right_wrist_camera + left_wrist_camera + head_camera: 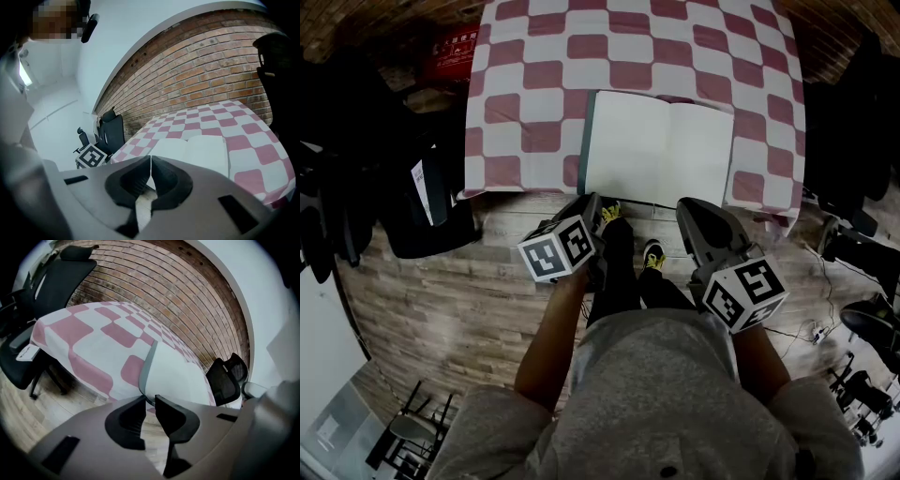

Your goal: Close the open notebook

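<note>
1. The notebook (pixel 661 150) lies open and flat on the worktop (pixel 534 75), blank white pages up, with its lower edge along the worktop's near edge. A grey cover edge shows down its left side.
2. A pink-and-white checked cloth covers the worktop and hangs over the near edge.
3. The left hand-held gripper (pixel 592 201) points down at the notebook's near left corner. In the left gripper view, the jaws of this hand-held gripper (pixel 150 401) stand narrow with a thin slit between them. The grey corner of the notebook (pixel 176 380) sits right at their tips. Cloth and floor show through the slit, and the pads do not press on anything.
4. The right hand-held gripper (pixel 692 212) sits just in front of the notebook's near right part, apart from it. In the right gripper view, the jaws of this hand-held gripper (pixel 151 164) meet tip to tip, with nothing between them.
5. The person stands on a wood floor (pixel 441 291) close to the worktop, and a marker cube (pixel 558 248) shows on the left hand-held gripper.
6. A brick wall (pixel 211 70) runs behind the worktop, and a black office chair (pixel 51 282) stands beside it.
</note>
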`<action>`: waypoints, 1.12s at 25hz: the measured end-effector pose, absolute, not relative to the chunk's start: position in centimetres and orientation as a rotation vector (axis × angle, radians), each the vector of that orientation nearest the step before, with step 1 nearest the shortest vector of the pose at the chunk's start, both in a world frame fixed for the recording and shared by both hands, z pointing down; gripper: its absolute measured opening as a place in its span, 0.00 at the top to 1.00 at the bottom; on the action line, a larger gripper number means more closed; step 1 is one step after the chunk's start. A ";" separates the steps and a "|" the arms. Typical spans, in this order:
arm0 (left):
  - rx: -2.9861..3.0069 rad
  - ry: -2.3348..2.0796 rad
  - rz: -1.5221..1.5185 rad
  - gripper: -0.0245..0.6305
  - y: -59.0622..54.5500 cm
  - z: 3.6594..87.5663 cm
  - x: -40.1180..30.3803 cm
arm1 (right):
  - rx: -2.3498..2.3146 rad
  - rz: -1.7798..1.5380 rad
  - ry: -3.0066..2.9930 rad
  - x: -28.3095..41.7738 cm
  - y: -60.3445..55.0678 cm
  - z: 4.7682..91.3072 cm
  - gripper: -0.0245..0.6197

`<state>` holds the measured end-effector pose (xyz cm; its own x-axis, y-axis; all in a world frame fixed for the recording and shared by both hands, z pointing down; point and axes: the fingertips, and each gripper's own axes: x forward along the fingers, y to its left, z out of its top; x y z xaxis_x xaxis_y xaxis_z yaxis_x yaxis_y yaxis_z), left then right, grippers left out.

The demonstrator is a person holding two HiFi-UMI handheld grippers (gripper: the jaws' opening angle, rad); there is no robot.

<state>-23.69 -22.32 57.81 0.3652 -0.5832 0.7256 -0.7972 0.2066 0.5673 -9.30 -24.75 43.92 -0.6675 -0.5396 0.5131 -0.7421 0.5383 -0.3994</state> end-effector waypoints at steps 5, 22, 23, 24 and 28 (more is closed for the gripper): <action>1.498 -1.319 0.223 0.89 -22.3 57.4 -23.8 | 1.068 0.863 -2.453 -9.3 -24.7 43.7 0.92; 1.481 -1.352 0.118 0.85 -22.3 57.7 -25.2 | 1.094 0.865 -2.447 -8.3 -24.9 43.7 0.92; 1.478 -1.356 0.114 0.85 -22.4 57.8 -25.3 | 1.090 0.863 -2.448 -8.4 -24.9 43.7 0.92; 1.473 -1.360 0.102 0.87 -22.4 57.8 -25.3 | 1.086 0.860 -2.449 -8.5 -25.0 43.8 0.92; 1.479 -1.384 0.077 0.93 -22.3 57.3 -25.4 | 1.079 0.859 -2.453 -8.5 -25.1 43.7 0.92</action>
<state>-25.36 -22.27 57.31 0.3263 -0.6838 0.6527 -0.7517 0.2309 0.6177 -8.54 -25.05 43.70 -0.6606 -0.5526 0.5082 -0.7489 0.5325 -0.3944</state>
